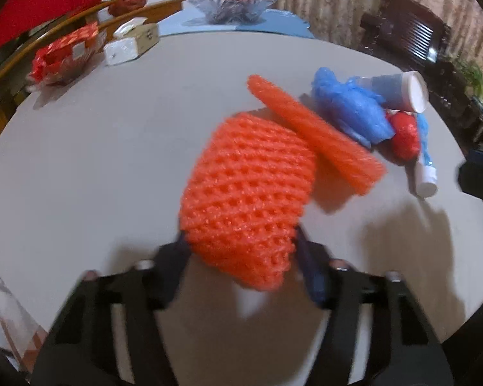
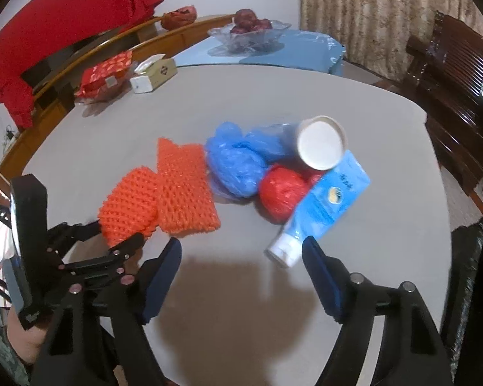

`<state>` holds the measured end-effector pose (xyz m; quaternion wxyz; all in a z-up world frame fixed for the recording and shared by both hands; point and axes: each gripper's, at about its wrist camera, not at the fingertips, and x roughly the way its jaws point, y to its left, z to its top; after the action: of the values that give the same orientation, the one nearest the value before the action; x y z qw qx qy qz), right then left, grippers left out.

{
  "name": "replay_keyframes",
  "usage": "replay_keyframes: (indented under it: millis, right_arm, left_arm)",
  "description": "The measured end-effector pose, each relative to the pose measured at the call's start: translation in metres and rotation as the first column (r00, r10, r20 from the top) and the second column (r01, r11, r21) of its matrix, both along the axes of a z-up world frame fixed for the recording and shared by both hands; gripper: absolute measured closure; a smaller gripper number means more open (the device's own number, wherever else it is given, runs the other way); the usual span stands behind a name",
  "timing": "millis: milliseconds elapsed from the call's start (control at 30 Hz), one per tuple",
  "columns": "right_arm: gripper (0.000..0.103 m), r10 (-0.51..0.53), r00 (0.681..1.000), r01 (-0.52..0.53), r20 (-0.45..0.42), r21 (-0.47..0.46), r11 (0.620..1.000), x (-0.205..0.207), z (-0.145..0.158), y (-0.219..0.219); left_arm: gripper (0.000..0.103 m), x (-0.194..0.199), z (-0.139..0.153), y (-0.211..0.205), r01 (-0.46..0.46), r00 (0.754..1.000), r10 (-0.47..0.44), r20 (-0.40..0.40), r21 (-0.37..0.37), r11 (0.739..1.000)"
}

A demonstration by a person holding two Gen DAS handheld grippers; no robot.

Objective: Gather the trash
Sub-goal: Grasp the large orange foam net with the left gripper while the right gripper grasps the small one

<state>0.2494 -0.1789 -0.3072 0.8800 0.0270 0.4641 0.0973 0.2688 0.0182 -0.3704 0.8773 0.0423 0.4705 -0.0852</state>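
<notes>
Left tongs point(image 1: 238, 244) angled downward, jaws clamped; right tongs point(image 2: 241, 251) likewise tilted, jaws apart.

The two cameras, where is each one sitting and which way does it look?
Left wrist: sits on the left gripper, looking down at the table; its fingers clamp an orange foam net.
Right wrist: sits on the right gripper, open, aimed at the blue tube; the left gripper and a hand show too.
Both share: both orange nets, blue bag, paper cup.

The grey table point(image 2: 386, 148) carries orange foam nets point(image 2: 183, 189), a blue bag point(image 2: 235, 164), a tube point(image 2: 325, 202) and a tissue box point(image 2: 154, 75).
</notes>
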Motion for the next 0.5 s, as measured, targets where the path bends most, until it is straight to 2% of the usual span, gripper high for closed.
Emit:
replay_keyframes:
  millis: [100,233,367,500]
  right_arm:
    - [0.029,0.013,1.0,-0.013,-0.002,0.007,1.0,0.003,-0.003,0.009]
    - [0.03,0.037,0.999,-0.037,-0.004,0.014,0.999,0.005,-0.004,0.019]
    - [0.034,0.068,0.998,-0.068,-0.004,0.016,0.998,0.008,-0.006,0.035]
    - [0.034,0.09,0.996,-0.09,0.001,0.023,0.996,0.015,-0.008,0.052]
  left_arm:
    - [0.063,-0.008,0.012,0.001,0.012,0.999,-0.011,0.039,-0.013,1.0]
    - [0.064,-0.022,0.033,0.01,0.005,0.996,-0.001,0.091,-0.041,0.999]
    - [0.064,-0.028,0.042,0.022,-0.027,0.994,0.032,0.101,-0.051,0.998]
    - [0.064,-0.029,0.039,0.033,-0.064,0.994,0.068,0.09,-0.048,0.997]
